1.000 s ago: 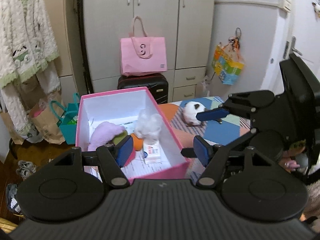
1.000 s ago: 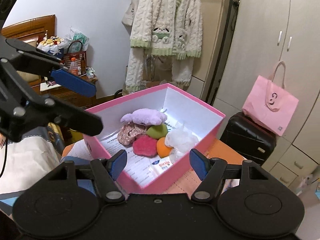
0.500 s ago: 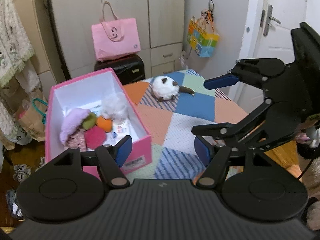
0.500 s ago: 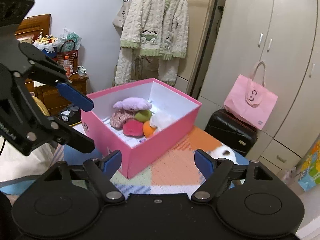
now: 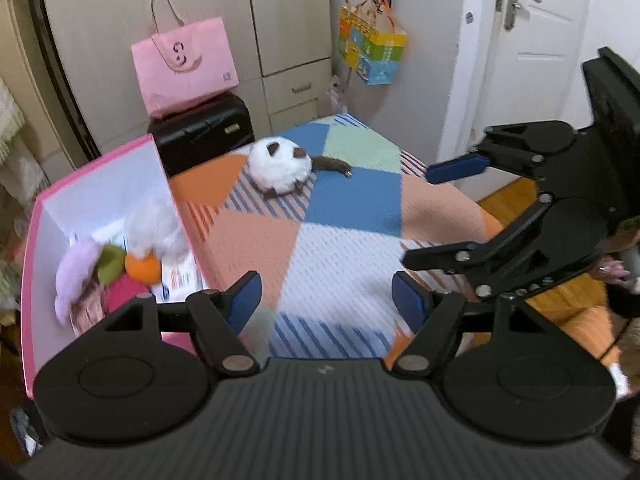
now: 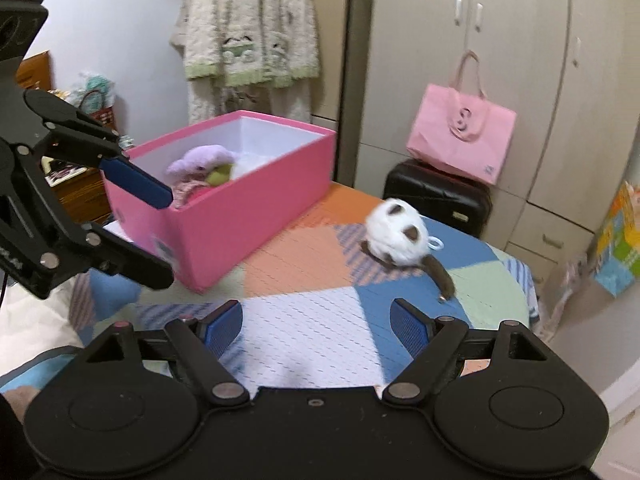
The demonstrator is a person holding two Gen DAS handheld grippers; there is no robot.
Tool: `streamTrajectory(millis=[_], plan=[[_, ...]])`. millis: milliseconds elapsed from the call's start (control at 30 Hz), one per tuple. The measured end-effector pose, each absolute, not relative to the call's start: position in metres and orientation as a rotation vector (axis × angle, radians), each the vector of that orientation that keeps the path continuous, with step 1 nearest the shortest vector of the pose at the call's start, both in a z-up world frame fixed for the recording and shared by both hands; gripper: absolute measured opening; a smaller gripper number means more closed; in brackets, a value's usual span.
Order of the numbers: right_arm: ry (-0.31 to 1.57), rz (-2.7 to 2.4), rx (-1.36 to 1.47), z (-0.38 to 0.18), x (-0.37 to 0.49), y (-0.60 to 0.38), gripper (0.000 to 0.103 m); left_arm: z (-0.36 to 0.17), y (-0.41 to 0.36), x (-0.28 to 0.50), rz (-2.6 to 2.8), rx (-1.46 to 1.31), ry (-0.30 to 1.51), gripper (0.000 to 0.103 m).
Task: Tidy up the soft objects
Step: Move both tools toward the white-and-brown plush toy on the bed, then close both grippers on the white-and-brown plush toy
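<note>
A pink box (image 5: 36, 280) (image 6: 240, 220) stands at the left end of the patchwork-covered table (image 5: 352, 208) (image 6: 304, 320). It holds several soft things, among them a purple plush (image 5: 74, 272) (image 6: 202, 156), an orange ball (image 5: 144, 268) and a white fluffy piece (image 5: 154, 224). Farther along the table lies a white plush with brown patches (image 5: 280, 166) (image 6: 396, 236) on the cloth, apart from both grippers. My left gripper (image 5: 326, 298) (image 6: 160, 236) hovers over the cloth with its jaws opening and nothing between them. My right gripper (image 6: 316, 320) (image 5: 436, 214) is open and holds nothing.
A pink tote bag (image 5: 184, 62) (image 6: 460, 136) sits on a black suitcase (image 5: 202, 132) before the wardrobe. A colourful bag (image 5: 372, 54) hangs by the white door (image 5: 540, 60). A knitted cardigan (image 6: 252, 32) hangs behind the box. A person's hand (image 5: 612, 270) shows at the right edge.
Both views have swung away from over the box toward the table's middle, and the white plush has come into the right wrist view. Both pairs of jaws stand wider than before.
</note>
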State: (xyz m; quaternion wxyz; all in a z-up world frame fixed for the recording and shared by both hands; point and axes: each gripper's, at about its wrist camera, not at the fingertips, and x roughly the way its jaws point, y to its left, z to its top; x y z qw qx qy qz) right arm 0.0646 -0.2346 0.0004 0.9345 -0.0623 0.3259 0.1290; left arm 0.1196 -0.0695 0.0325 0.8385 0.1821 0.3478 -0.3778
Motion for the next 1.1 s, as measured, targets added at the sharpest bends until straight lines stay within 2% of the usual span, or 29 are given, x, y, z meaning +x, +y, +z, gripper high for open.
streamTrajectory(millis=[200, 333, 667, 733, 1100], plan=[[0.644, 0.236, -0.126, -0.016, 0.081, -0.259, 0.085, 0.02, -0.095, 0.15, -0.797, 0.321, 0.751, 0.071], [0.61, 0.248, -0.143, -0.029, 0.097, -0.27, 0.085, 0.01, -0.108, 0.172, -0.783, 0.241, 0.741, 0.076], [0.572, 0.306, -0.192, -0.06, 0.139, -0.287, 0.085, -0.024, -0.135, 0.216, -0.721, 0.095, 0.725, 0.08], [0.566, 0.316, -0.195, -0.064, 0.148, -0.29, 0.085, -0.03, -0.138, 0.223, -0.705, 0.075, 0.716, 0.088], [0.579, 0.316, -0.185, -0.087, 0.204, -0.301, 0.085, -0.055, -0.157, 0.264, -0.629, -0.086, 0.708, 0.092]])
